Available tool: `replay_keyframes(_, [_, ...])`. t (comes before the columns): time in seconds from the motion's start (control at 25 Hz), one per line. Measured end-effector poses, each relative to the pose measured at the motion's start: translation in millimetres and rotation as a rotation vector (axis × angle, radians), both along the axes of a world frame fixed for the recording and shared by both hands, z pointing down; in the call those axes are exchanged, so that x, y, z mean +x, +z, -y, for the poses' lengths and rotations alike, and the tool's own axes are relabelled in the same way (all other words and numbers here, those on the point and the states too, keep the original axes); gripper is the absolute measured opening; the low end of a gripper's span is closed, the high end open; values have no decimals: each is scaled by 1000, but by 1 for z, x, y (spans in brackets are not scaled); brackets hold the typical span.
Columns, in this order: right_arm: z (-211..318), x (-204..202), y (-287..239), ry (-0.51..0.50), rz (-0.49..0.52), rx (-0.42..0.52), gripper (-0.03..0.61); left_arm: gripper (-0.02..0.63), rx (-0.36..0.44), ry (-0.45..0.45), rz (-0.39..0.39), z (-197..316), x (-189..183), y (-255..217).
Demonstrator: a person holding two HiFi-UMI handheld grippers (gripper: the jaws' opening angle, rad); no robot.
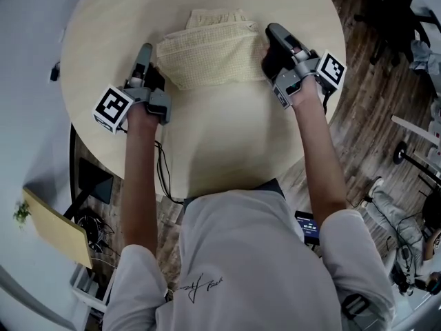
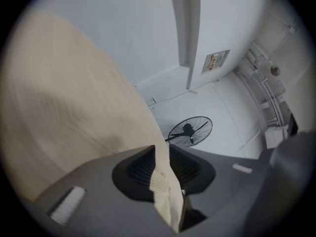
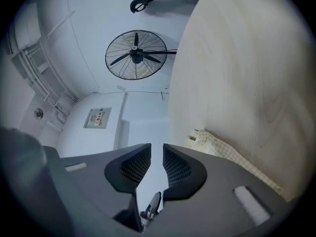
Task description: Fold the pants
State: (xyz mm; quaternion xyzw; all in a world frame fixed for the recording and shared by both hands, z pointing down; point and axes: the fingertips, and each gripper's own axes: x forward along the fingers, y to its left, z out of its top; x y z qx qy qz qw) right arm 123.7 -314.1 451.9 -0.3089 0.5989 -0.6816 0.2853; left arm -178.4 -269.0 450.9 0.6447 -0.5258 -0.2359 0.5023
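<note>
The pants [image 1: 210,54] lie folded into a thick, pale-yellow rectangle on the far half of the round desk [image 1: 227,136]. A narrower layer sticks out past the fold's far edge. You hold your left tongs [image 1: 145,52] at the bundle's left edge and your right tongs [image 1: 274,32] at its right edge. Both point away from you across the wood.

In the left gripper view the jaws stand apart. A strip of the waffle-textured cloth [image 2: 160,191] runs up through the gap and lies loosely along one pad rather than being squeezed. The desk top fills the left of that view, tilted steeply.

In the right gripper view the jaws stand a narrow slot apart with nothing between them. The edge of the pants shows just beside the jaw on the desk side, outside the gap, resting on the wood.

Beyond the desk's rim, each gripper view shows a black fan [image 3: 136,55] standing against a white wall. From above, a dark cable [image 1: 164,174] hangs off the near edge of the desk beside your left forearm, over the wooden floor [image 1: 375,123].
</note>
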Motion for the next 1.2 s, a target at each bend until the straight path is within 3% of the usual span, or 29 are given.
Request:
replay_keyframes(0.2, [-20,2,-23,-40,-46,69,6,123,18,51,107,-14,14,-19])
replay_keyframes(0.4, [-39,-7,-45,-108,-109,136,1,111,52,77,194,-33,23,-45])
replay_keyframes(0.48, [-47,-12,-52,-142,-173,169,2,57,61,58,251,-42,20,-52])
replay_keyframes(0.8, [-103,-15,-99,-256,-492,367,0,57,121,69,421,-105,28,-95])
replay_keyframes(0.88, [-111,-20,-111,-280,-535,417,0,57,119,74,449,-113,31,-100])
replay_keyframes(1.2, [-114,-15,-123,-261,-675,473,0,56,93,90,487,-116,32,-96])
